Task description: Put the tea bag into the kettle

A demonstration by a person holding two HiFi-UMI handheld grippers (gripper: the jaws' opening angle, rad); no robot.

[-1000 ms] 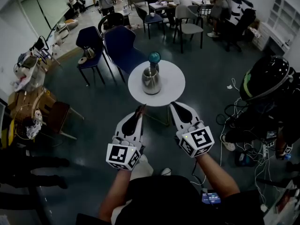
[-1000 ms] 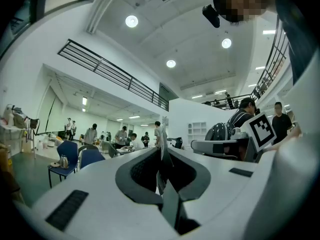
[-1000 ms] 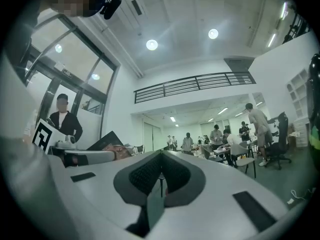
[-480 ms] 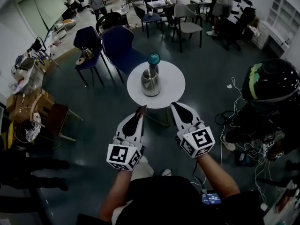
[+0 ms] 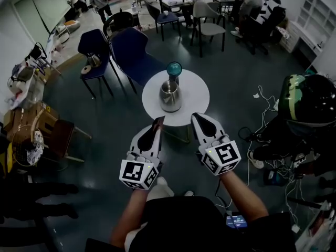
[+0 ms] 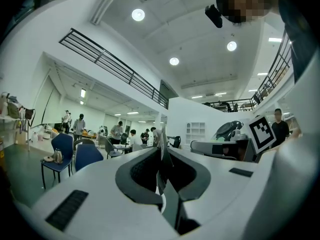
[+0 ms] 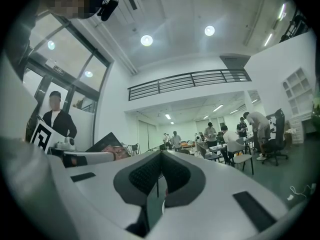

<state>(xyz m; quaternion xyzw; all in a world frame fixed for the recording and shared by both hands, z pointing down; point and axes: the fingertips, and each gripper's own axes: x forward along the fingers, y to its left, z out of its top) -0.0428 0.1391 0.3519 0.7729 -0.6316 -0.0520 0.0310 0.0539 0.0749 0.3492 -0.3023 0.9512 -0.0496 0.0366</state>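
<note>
So far my left gripper point(image 5: 155, 128) pinches the thin brown tea bag point(image 5: 158, 122). My right gripper point(image 5: 196, 117) is pressed together, empty. Reaching the shiny steel kettle point(image 5: 170, 94) and dropping the bag in remains.

tea bag point(image 5: 159, 121): dark flat packet, pinched in L gripper point(image 5: 155, 127) | kettle point(image 5: 170, 94): steel, upright, on white table point(image 5: 195, 91)

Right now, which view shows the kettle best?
Head view: the kettle stands whole on the round white table. Neither gripper view shows it; both look out across the room.
</note>
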